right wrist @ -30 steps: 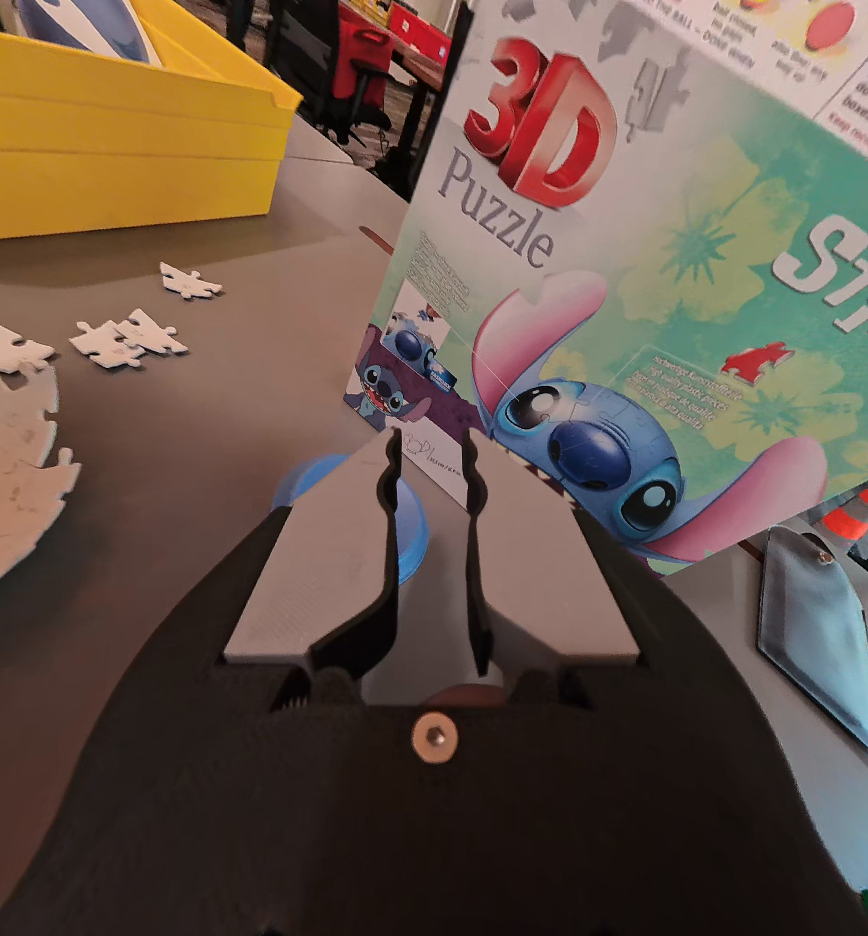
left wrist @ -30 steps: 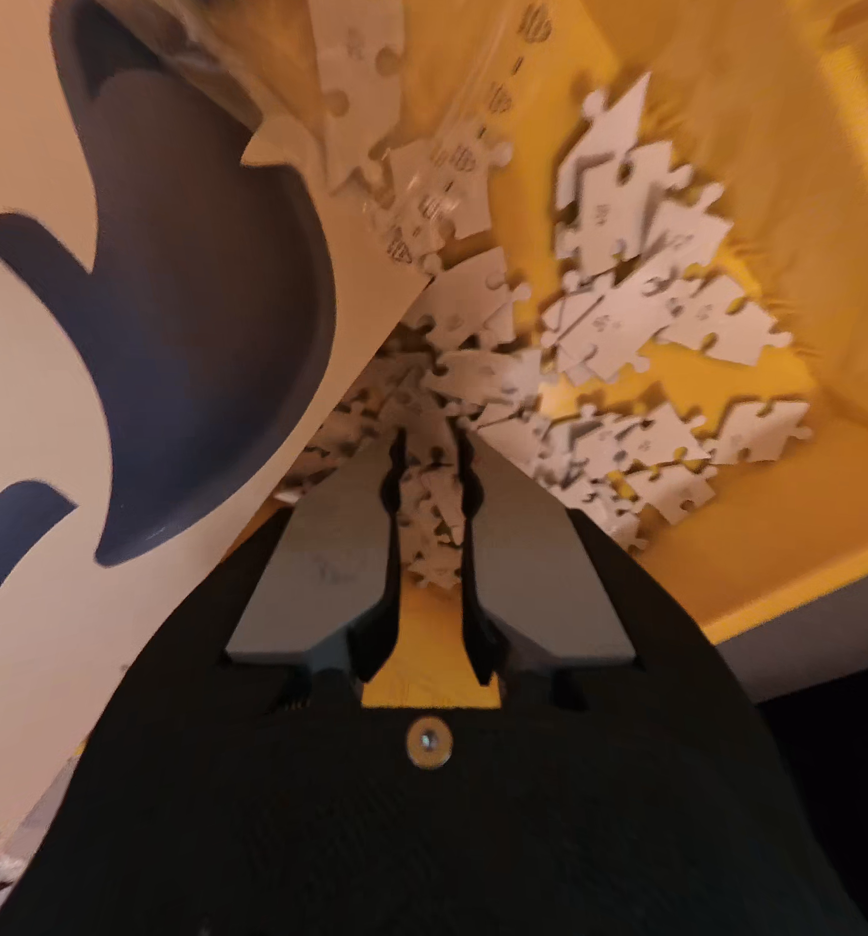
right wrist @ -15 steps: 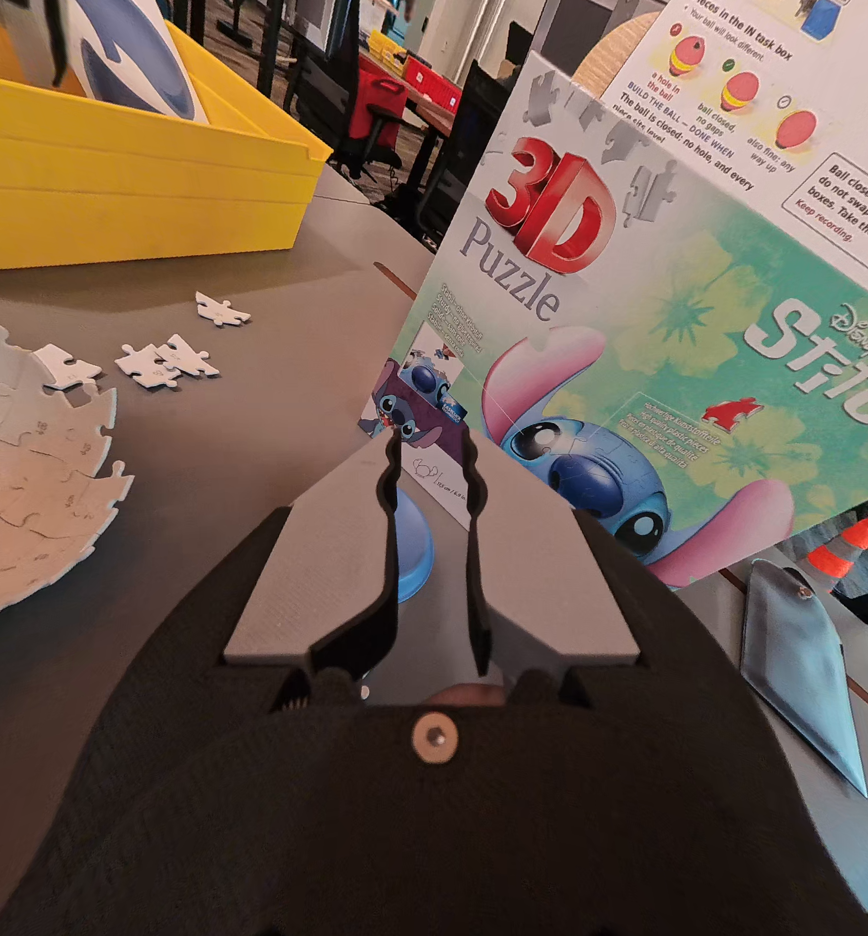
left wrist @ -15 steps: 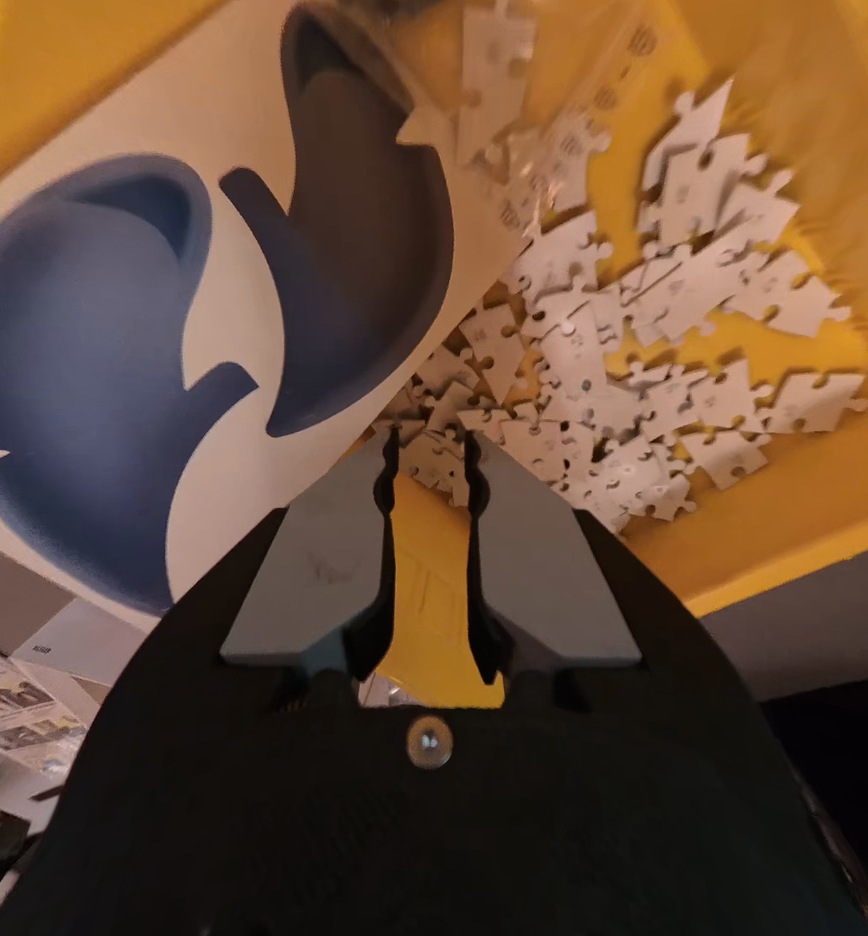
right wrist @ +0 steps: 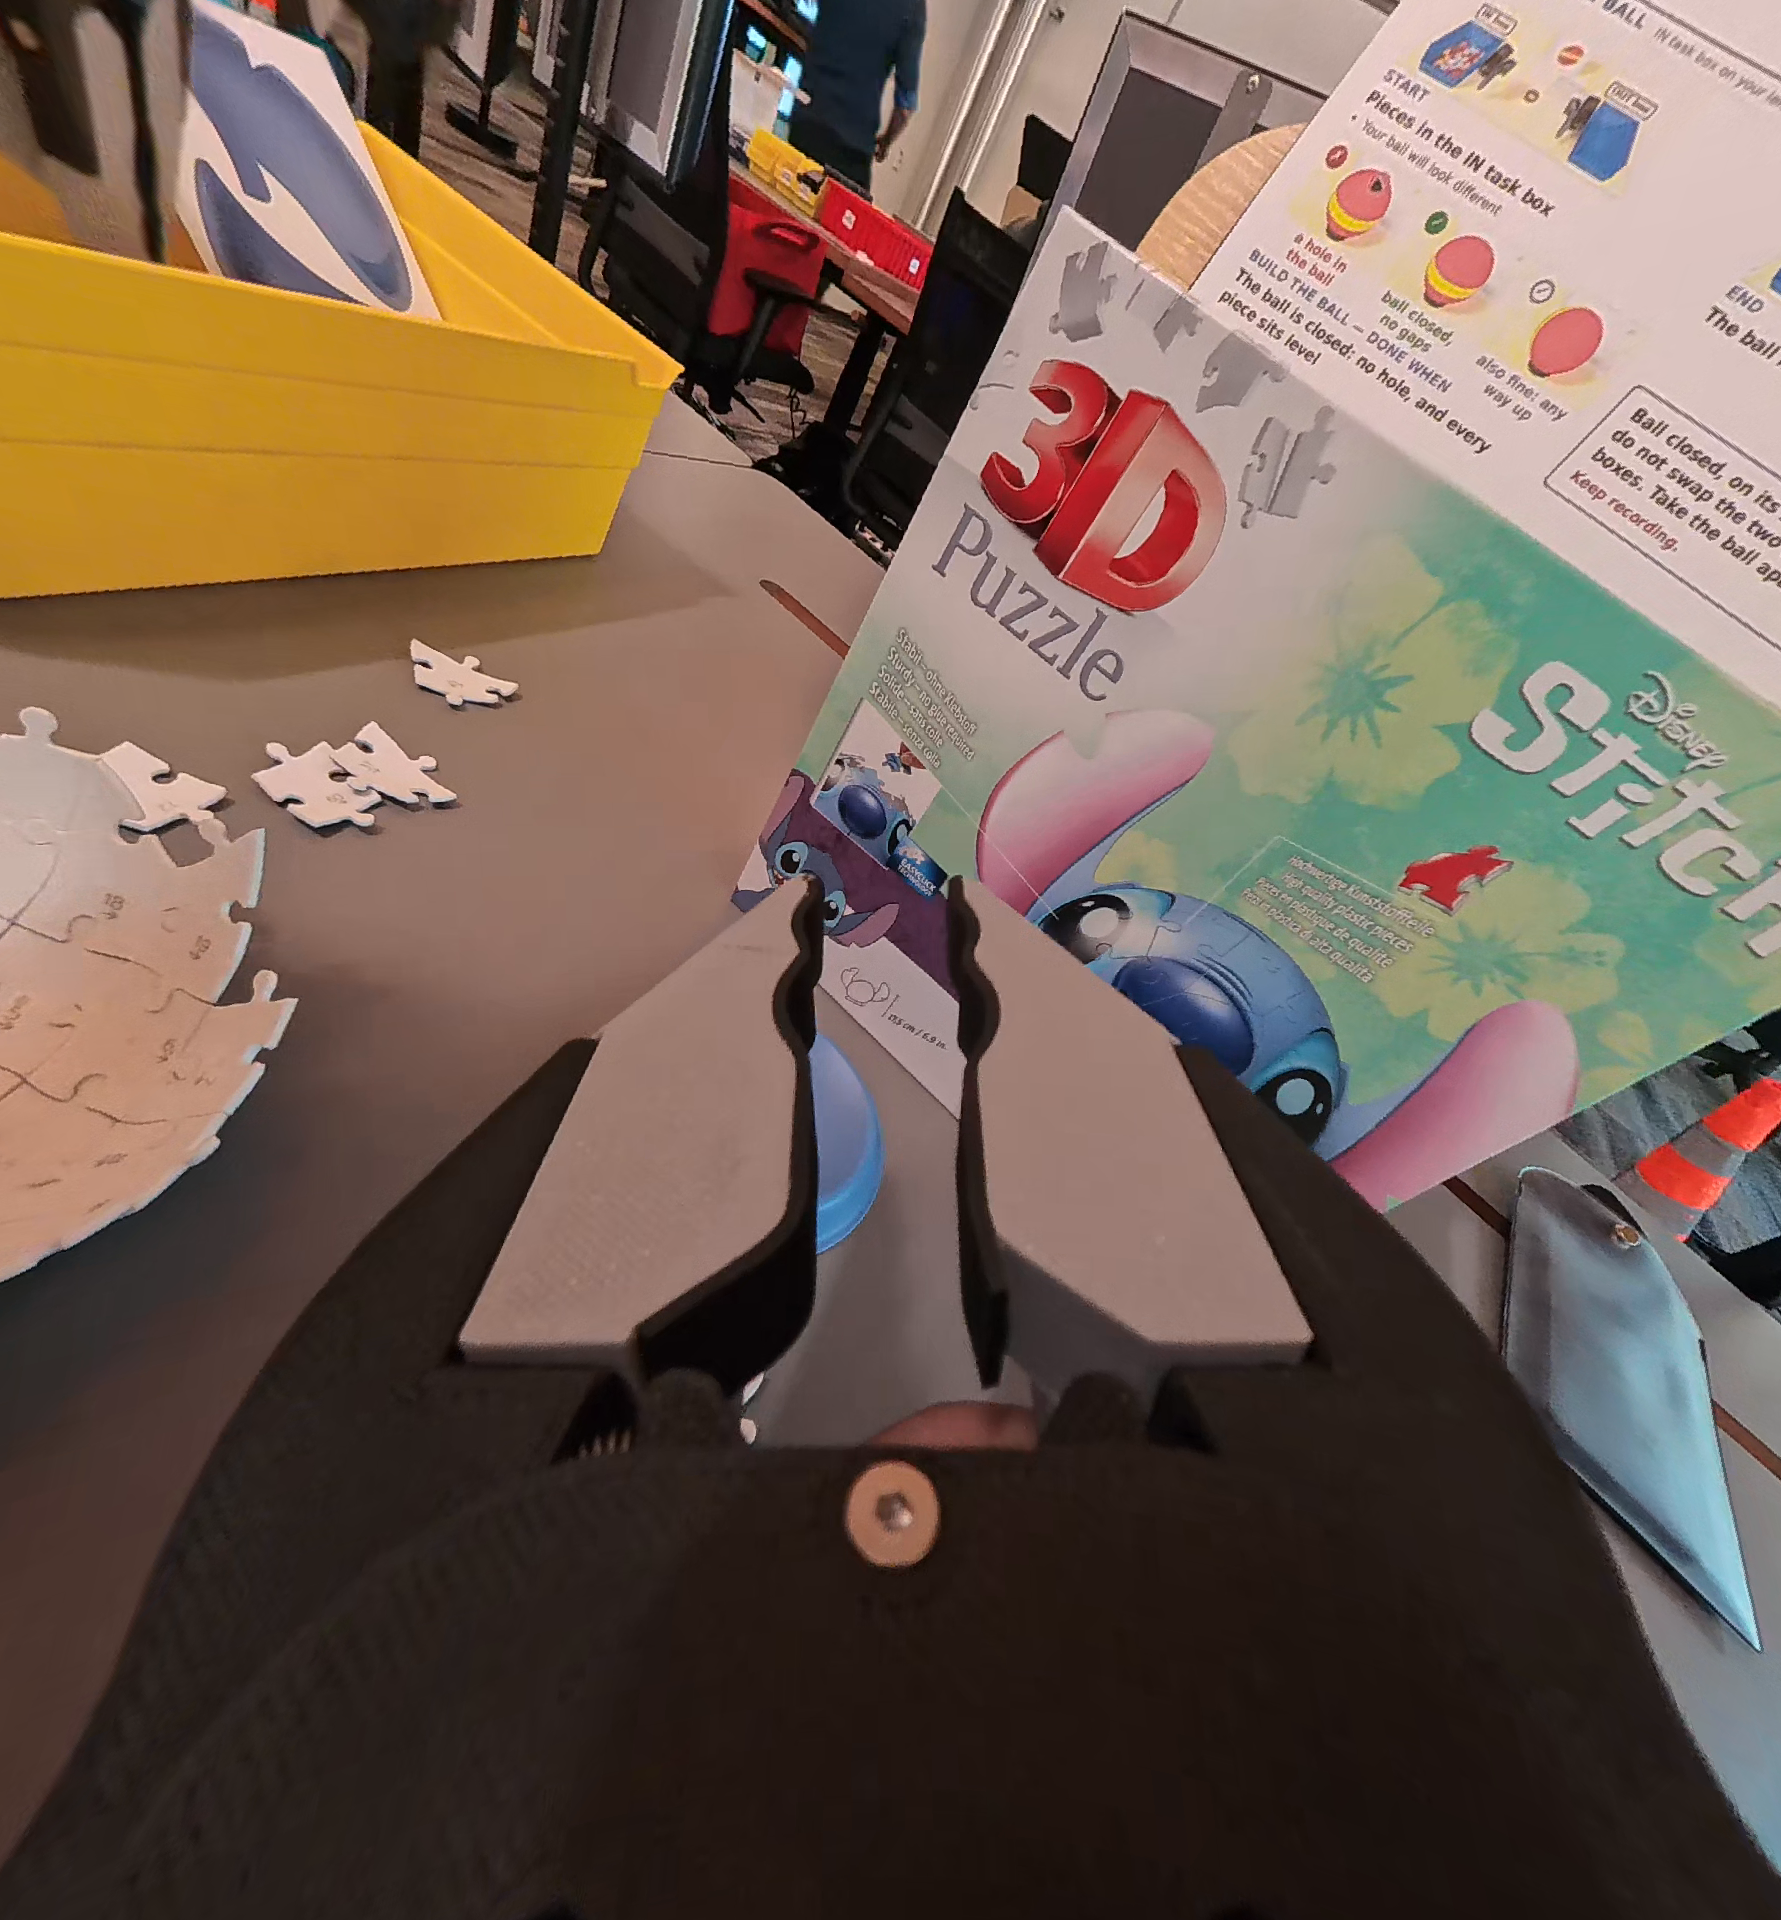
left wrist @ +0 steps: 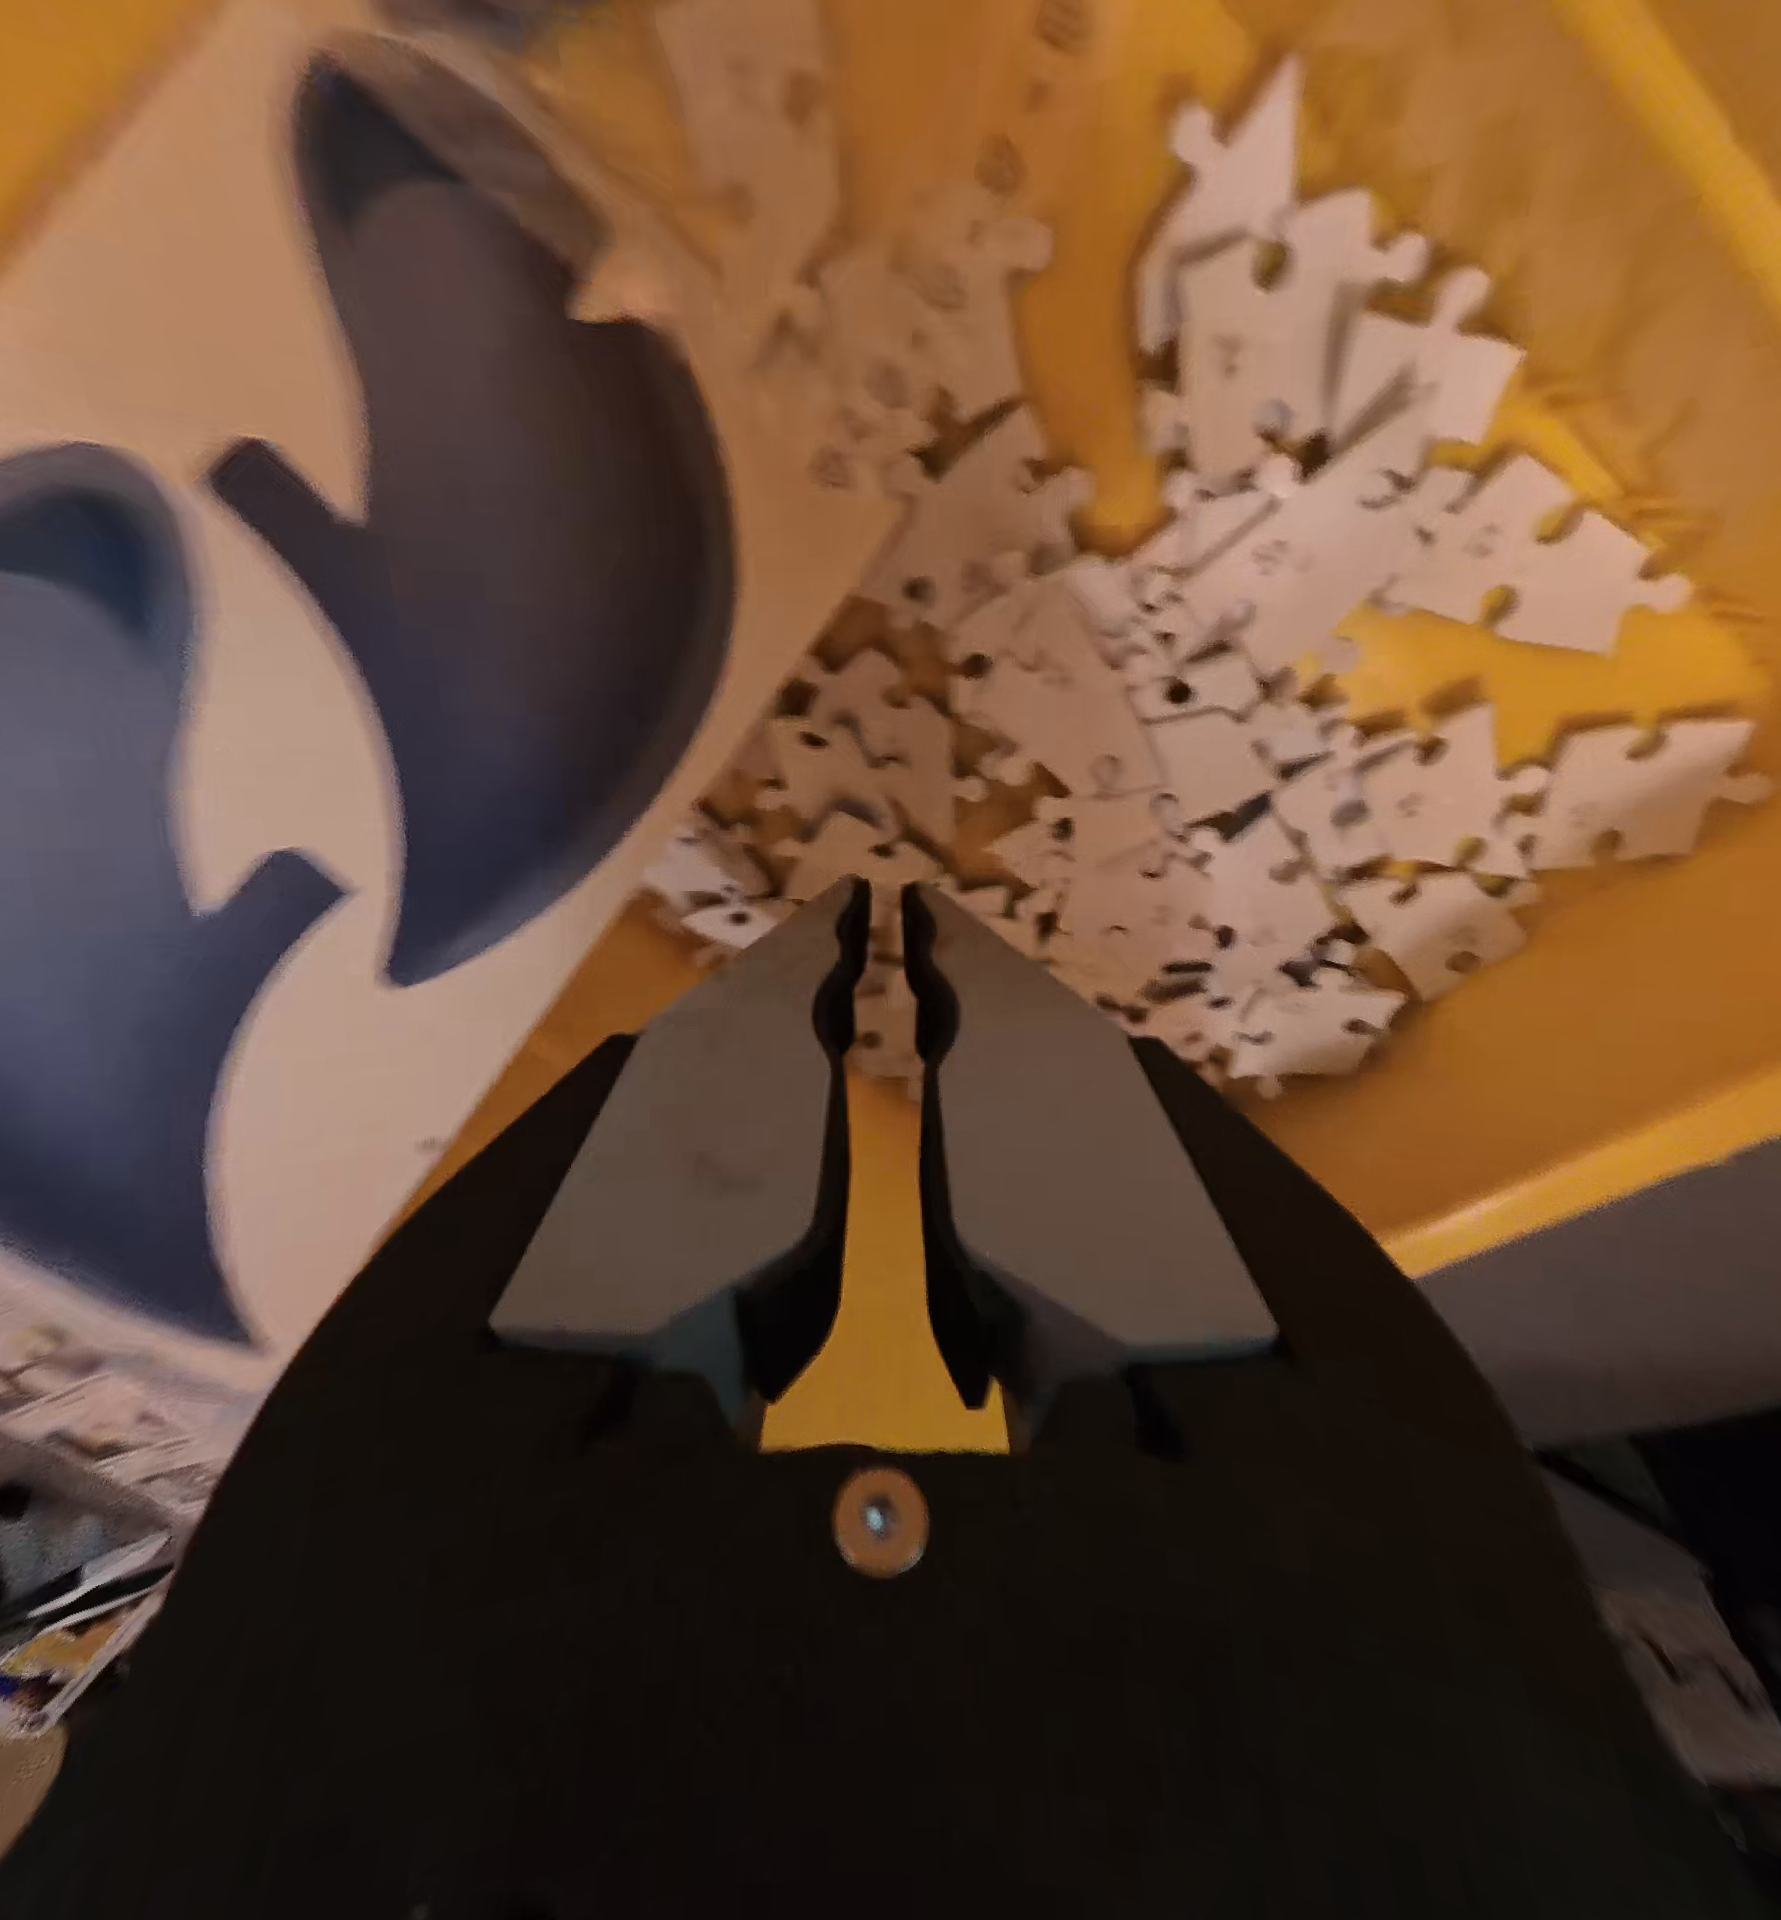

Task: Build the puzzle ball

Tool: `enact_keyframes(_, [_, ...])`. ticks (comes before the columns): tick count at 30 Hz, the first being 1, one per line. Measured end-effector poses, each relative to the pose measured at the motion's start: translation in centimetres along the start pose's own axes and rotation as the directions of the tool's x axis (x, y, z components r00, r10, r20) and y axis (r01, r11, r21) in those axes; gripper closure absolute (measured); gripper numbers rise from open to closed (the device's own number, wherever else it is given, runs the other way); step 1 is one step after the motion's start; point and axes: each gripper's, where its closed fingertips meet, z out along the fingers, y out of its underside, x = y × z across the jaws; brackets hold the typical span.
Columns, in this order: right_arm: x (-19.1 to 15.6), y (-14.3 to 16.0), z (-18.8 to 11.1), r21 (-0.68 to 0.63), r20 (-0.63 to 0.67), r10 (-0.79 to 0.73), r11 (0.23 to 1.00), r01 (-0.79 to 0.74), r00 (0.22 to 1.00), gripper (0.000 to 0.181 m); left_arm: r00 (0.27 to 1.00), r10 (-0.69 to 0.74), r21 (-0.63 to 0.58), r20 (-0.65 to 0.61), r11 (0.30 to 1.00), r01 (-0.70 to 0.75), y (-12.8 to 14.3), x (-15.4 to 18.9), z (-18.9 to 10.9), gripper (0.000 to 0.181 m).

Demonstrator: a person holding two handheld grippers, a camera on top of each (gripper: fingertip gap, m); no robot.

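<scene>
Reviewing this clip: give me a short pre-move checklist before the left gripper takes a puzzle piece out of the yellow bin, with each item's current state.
1. Left gripper over the loose pieces in the yellow bin: ok.
2. Jaws wide enough to take a piece: not ok, only a narrow gap.
3. One piece singled out: cannot tell, the pile overlaps and the view is blurred.
4. Printed card standing in the bin clear of the approach: cannot tell, it stands close on the left.
5. Right gripper empty and open: ok.
6. Half-built ball shell on the table, ready for more pieces: ok.
</scene>
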Motion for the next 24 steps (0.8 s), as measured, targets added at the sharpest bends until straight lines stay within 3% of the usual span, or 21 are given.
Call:
enact_keyframes(4, [0.1,0.0,-0.1,0.002,-0.005,0.003,1.000,-0.003,1.000,0.161,0.993,-0.055,0.134,0.100,0.990,0.042,-2.2,-3.1,-1.4,0.174])
enact_keyframes(11, [0.2,0.0,-0.1,0.003,-0.010,0.002,1.000,-0.002,1.000,0.162,0.996,0.002,0.202,0.086,0.979,-0.019,-4.0,-2.5,0.1,0.181])
enact_keyframes(17, [0.3,-0.2,-0.3,0.013,-0.013,0.002,1.000,-0.001,1.000,0.162,0.993,0.013,0.170,0.117,0.985,-0.033,-3.5,-2.6,-0.2,0.181])
enact_keyframes(24, [0.3,-0.6,-0.5,0.023,-0.017,-0.011,1.000,0.011,1.000,0.162,0.994,0.004,0.116,0.105,0.993,-0.016,-0.9,-1.9,-1.0,0.181])
